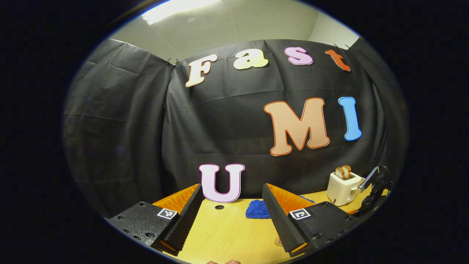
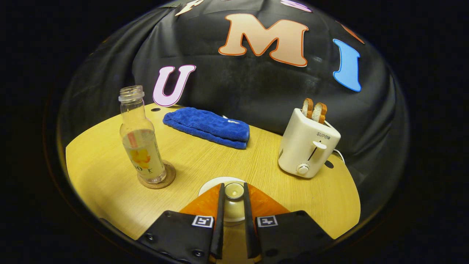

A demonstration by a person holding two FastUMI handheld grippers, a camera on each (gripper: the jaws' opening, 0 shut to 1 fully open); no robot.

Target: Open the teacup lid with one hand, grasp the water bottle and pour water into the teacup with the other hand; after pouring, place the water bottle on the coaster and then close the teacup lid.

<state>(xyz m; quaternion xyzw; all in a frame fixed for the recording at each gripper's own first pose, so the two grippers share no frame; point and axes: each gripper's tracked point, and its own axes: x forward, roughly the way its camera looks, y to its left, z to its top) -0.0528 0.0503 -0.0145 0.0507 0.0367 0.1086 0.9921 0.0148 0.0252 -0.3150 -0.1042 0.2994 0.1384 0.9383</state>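
Note:
In the right gripper view, my right gripper [image 2: 233, 187] is shut on the small round knob of the white teacup lid [image 2: 214, 184], which lies just under its fingertips. The cup below is hidden. A clear, uncapped water bottle [image 2: 141, 141], partly filled, stands upright on a round cork coaster [image 2: 165, 180] to the left of that gripper and apart from it. In the left gripper view, my left gripper [image 1: 232, 190] is open above the wooden table [image 1: 227, 234], with nothing between its fingers.
A folded blue towel [image 2: 207, 126] lies at the back of the table [image 2: 110, 183], also seen as the blue towel [image 1: 258, 209]. A white toaster [image 2: 309, 146] with two bread slices stands at the right; the same toaster [image 1: 342, 189] has a dark cabled rig [image 1: 375, 190] beside it.

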